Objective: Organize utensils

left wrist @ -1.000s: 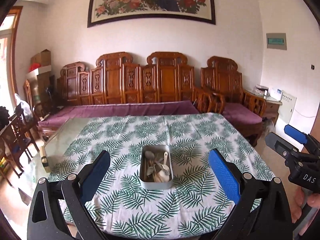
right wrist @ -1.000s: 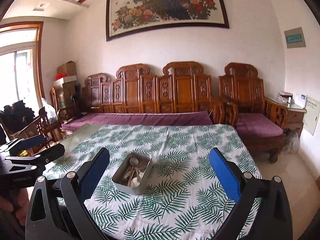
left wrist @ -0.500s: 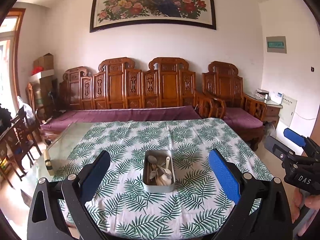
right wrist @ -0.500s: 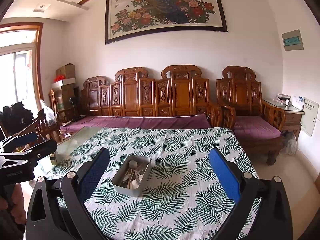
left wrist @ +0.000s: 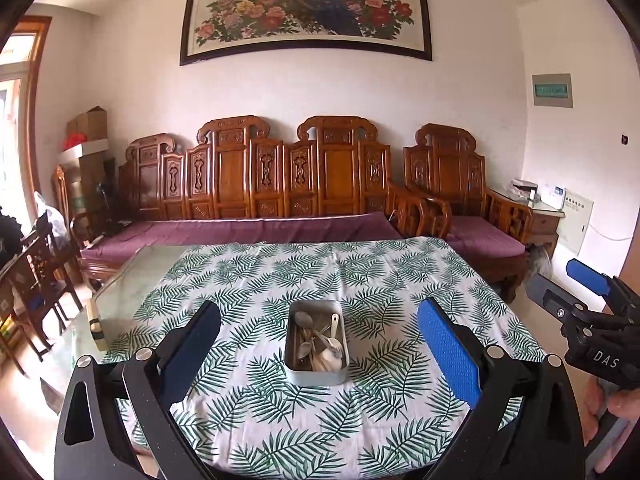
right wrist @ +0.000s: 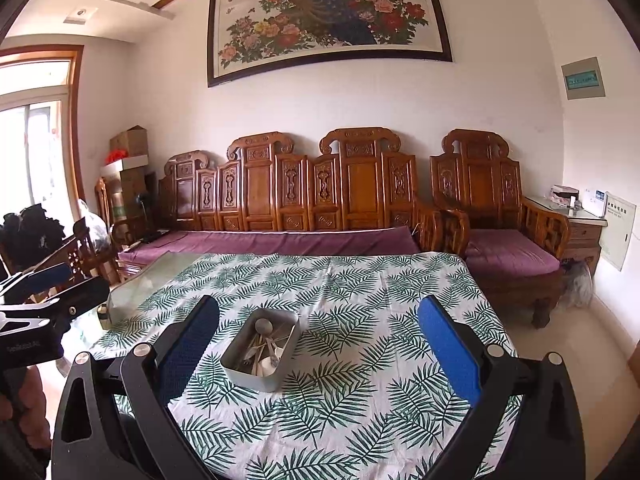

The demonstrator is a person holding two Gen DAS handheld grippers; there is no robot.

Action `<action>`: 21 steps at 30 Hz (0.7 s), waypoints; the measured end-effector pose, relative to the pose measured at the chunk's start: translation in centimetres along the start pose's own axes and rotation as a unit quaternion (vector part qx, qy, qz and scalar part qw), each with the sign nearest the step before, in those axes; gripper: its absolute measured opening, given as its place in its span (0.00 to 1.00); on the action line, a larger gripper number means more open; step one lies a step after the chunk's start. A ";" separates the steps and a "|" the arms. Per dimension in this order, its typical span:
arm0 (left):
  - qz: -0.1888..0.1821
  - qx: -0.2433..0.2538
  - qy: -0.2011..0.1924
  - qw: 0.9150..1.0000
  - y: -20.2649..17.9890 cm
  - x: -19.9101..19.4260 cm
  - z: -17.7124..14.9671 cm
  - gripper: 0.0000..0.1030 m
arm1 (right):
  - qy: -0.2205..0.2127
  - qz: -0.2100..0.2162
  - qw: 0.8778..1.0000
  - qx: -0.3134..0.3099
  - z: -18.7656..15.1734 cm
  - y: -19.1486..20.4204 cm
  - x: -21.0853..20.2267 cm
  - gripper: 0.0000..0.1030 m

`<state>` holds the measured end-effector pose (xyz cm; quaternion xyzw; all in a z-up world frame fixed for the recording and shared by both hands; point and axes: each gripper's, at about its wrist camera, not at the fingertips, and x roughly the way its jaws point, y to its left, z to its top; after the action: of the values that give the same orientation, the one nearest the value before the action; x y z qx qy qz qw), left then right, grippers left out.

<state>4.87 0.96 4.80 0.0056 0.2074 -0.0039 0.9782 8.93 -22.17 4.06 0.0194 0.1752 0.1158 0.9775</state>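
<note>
A metal tin [left wrist: 316, 344] holding a jumble of spoons [left wrist: 320, 340] sits near the middle of the table [left wrist: 120, 292], on a white cloth printed with green fern leaves [left wrist: 360, 280]. In the left wrist view the tin lies at the centre of the frame, squarely between the fingers of the left gripper [left wrist: 318, 354], which are spread wide with nothing between them. In the right wrist view the tin [right wrist: 260, 348] sits left of centre and turned at an angle, nearer the left finger of the right gripper [right wrist: 318, 354], whose fingers are also spread wide and hold nothing. Bare cloth lies on every side of the tin, with broad open room toward the far edge and the right edge of the table. At the left of both frames the cloth stops short and a strip of bare glass tabletop shows along that edge. Beyond the far edge stands a carved wooden bench with purple cushions [left wrist: 248, 232], close behind the table. The right gripper also shows at the right border of the left wrist view, beside the table's edge.
</note>
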 end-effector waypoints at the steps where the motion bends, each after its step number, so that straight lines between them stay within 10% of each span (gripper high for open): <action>1: 0.000 0.000 0.000 1.000 0.0 0.0 0.0 0.92 | 0.000 0.000 1.000 -0.001 0.0 0.0 0.0 0.97; 21: -0.004 0.000 -0.001 1.000 -0.2 -0.1 -0.1 0.92 | 0.002 -0.004 1.000 0.001 -0.3 0.0 0.1 0.97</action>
<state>4.75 0.76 4.74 0.0052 0.2064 -0.0074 0.9784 8.92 -22.19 3.76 0.0193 0.1770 0.1117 0.9777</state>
